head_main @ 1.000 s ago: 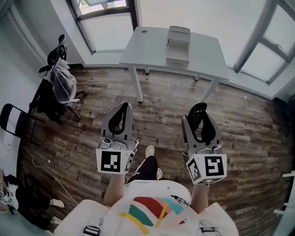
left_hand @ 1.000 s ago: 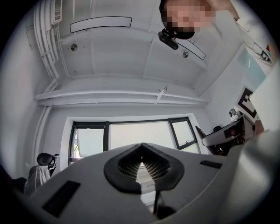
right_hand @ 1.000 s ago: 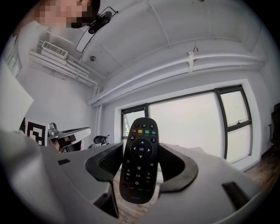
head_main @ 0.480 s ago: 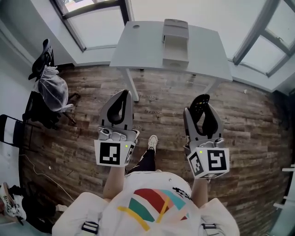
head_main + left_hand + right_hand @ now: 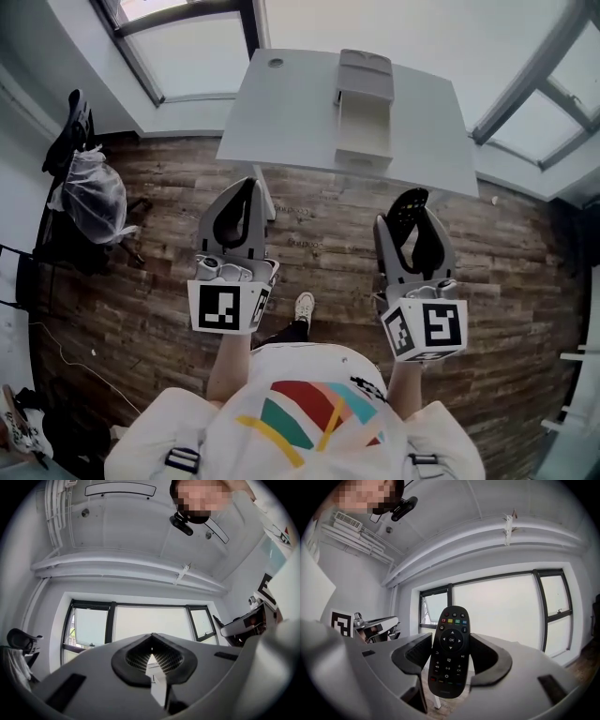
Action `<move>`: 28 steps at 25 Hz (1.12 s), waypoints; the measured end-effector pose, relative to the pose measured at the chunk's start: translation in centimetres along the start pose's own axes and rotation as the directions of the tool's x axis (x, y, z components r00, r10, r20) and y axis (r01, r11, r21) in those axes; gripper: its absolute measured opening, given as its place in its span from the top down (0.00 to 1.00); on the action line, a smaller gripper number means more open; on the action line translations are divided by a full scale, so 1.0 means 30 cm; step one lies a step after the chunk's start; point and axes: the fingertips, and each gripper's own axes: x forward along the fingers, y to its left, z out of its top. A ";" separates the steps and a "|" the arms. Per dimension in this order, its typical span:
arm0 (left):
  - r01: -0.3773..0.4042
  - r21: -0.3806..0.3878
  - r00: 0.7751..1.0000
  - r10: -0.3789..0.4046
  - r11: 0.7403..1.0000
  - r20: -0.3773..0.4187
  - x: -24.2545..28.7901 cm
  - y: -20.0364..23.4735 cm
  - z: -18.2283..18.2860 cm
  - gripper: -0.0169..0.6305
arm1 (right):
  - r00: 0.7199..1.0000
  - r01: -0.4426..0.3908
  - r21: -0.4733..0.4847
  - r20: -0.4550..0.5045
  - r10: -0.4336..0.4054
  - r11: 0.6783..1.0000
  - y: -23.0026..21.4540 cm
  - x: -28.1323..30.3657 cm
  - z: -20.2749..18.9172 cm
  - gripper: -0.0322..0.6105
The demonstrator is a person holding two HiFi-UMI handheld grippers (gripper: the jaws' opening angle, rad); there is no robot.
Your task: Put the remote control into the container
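The remote control (image 5: pixel 450 651) is black, the container (image 5: pixel 364 112) grey, the floor (image 5: pixel 328 253) brown.

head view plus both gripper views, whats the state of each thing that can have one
remote control, clamped upright between the right jaws, buttons facing the camera
right hand-held gripper, shut on the remote control
left hand-held gripper, jaws together, nothing between them
container, on the desk, top open, looks empty
window, left pane tilted open
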 end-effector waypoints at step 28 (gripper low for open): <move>0.028 -0.001 0.996 -0.028 1.000 -0.083 0.849 0.014 -0.339 0.97 | 0.998 0.006 0.071 -0.064 -0.002 0.997 -0.522 0.733 -0.089 0.55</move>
